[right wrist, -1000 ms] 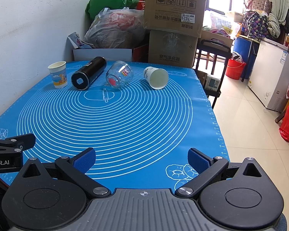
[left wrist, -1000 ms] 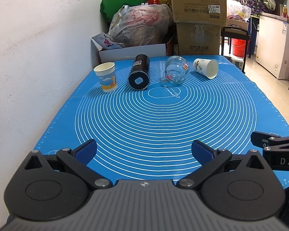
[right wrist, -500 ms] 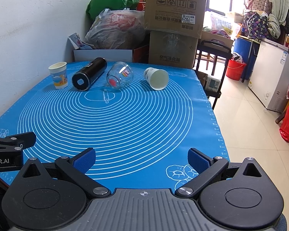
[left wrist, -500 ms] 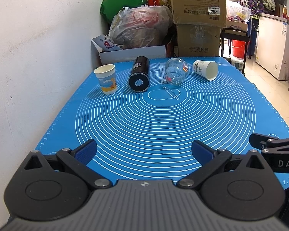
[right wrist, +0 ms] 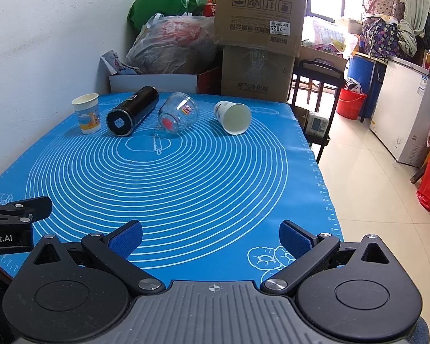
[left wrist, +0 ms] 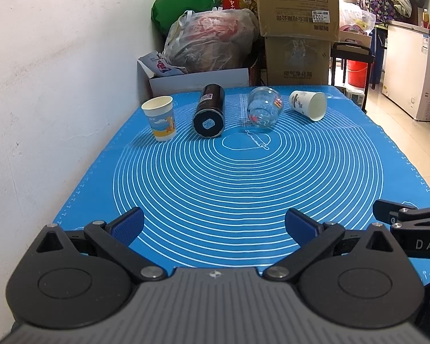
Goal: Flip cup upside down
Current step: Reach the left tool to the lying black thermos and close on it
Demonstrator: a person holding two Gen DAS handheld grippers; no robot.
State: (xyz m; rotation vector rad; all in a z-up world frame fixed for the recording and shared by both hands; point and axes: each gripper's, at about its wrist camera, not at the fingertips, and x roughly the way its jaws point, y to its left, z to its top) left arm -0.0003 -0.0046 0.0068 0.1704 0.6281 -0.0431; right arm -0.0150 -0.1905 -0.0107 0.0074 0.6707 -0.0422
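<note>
A paper cup with a blue and yellow print [left wrist: 159, 119] stands upright, mouth up, at the far left of the blue mat [left wrist: 243, 189]; it also shows in the right wrist view [right wrist: 87, 113]. A second paper cup [left wrist: 309, 105] lies on its side at the far right, mouth toward me, seen too in the right wrist view [right wrist: 233, 117]. My left gripper [left wrist: 214, 225] is open and empty over the mat's near edge. My right gripper [right wrist: 211, 236] is open and empty beside it, to the right.
A black flask [left wrist: 209, 111] and a clear glass jar [left wrist: 263, 111] lie on their sides between the cups. A white wall runs along the left. Cardboard boxes [left wrist: 298, 28] and bags [left wrist: 212, 43] stand behind the table. The table's right edge drops to tiled floor [right wrist: 372, 189].
Both grippers have stayed open and nearly still; the left view has shifted very slightly. The cups, flask and jar have not moved.
</note>
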